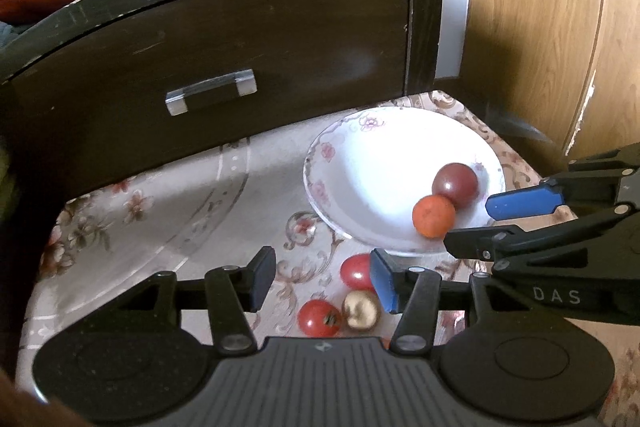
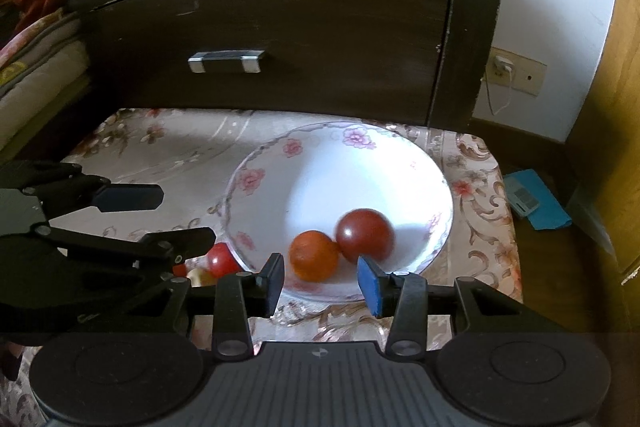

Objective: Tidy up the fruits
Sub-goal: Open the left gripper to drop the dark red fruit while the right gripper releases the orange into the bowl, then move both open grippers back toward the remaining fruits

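Hovering with fingers spread wide and holding nothing, the right gripper (image 2: 320,281) faces a white flowered plate (image 2: 280,163); an orange fruit (image 2: 313,255) sits just beyond the gap between its fingers, touching a dark red fruit (image 2: 365,235). The left gripper (image 1: 322,279), equally open and empty, has two tomatoes (image 1: 320,317) and a brown fruit (image 1: 360,310) lying on the cloth near its right finger

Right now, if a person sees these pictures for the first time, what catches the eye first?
The white floral plate on the patterned cloth stands out, with an orange fruit and a dark red fruit touching each other near its front rim. Beside the plate, on the cloth, lie two red tomatoes and a brownish fruit. Both hand-held grippers, left and right, are open and hold nothing.
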A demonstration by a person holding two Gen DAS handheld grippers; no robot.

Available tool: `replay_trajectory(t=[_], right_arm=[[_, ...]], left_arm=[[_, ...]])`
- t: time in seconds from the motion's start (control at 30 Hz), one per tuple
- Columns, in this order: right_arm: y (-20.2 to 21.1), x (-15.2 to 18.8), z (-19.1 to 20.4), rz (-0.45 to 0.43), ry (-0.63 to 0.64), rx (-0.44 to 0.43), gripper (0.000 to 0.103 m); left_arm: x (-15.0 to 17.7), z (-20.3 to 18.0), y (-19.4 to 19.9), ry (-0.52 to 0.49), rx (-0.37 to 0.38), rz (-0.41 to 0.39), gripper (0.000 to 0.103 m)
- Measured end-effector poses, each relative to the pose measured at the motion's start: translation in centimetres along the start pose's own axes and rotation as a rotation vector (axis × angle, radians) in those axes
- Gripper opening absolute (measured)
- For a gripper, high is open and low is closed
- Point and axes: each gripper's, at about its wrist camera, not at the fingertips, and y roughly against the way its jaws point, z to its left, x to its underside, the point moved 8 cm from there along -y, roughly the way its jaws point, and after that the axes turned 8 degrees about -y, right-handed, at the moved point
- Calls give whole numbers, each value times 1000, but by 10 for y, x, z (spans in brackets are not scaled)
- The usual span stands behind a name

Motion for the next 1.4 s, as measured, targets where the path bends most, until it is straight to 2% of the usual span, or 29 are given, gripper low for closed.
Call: replay_trajectory(t=[0.67,1.03,1.4], right_arm=[[3,38,55,87,113,-97,38],[-6,50,70,137,162,-125,38],[-10,52,78,151,180,-147,38]], left_arm=[[48,24,23,-2,-1,63,63],[63,32,19,8,4,95,63],[67,36,17,12,4,111,63]])
